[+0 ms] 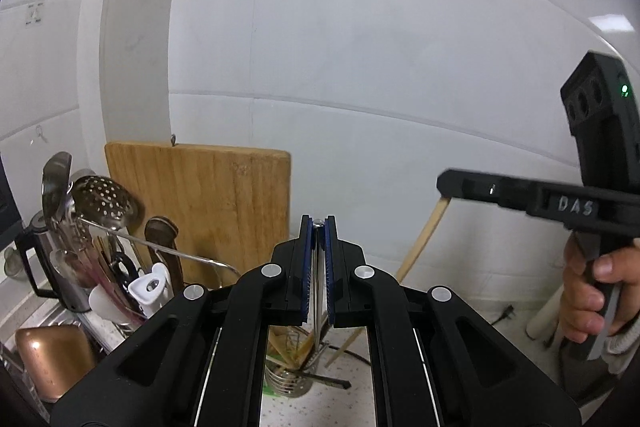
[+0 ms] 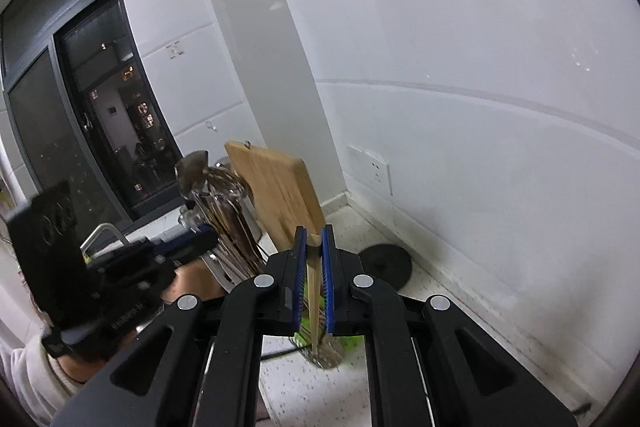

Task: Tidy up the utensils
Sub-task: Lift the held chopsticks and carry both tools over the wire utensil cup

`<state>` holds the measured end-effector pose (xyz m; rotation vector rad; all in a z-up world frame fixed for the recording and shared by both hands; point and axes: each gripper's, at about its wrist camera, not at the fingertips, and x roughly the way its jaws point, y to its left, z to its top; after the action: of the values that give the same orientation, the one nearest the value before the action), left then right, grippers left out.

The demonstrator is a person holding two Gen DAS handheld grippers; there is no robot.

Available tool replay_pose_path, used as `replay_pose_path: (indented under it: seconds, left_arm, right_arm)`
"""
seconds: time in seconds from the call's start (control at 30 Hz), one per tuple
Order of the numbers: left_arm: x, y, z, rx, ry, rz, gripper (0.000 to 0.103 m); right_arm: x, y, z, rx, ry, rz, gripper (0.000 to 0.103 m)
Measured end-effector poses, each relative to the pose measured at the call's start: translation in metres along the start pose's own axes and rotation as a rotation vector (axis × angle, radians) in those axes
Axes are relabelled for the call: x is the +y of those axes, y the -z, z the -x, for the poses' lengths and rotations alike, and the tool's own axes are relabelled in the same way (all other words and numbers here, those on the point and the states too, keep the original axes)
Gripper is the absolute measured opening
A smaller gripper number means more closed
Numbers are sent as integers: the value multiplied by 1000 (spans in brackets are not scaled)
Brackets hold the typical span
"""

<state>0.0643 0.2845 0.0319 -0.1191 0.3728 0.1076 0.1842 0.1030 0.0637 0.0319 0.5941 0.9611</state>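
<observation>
White tiled walls meet a speckled worktop in a kitchen corner. Your left gripper has its fingers clamped narrow on a thin metal utensil handle, which hangs straight down toward a wire utensil holder standing on the worktop below — wooden chopsticks lean inside it. Your right gripper pinches a wooden chopstick between its blue pads, the stick pointing down into the same holder. Seen from the left wrist, that chopstick slants from the right gripper down toward the holder, your right hand wrapped round the grip. A bamboo cutting board leans upright against the wall. Just left of it, a crowded rack holds a slotted spoon, ladles and a dark-handled knife; a black kettle stands at the far left. A dark window fills the left of the right-wrist view.
</observation>
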Motion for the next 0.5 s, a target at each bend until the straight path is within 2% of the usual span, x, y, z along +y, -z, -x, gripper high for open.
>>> replay_pose_path:
  seconds: [0.1, 0.2, 0.5]
  left_arm:
    - [7, 1, -5, -12, 9, -8, 5]
    - [13, 7, -16, 9, 21, -6, 5]
    - [12, 33, -40, 59, 6, -45, 5]
  right_arm:
    - [7, -5, -7, -15, -2, 18, 5]
    - [14, -8, -18, -14, 5, 36, 5]
    - [21, 13, -55, 55, 20, 75, 4]
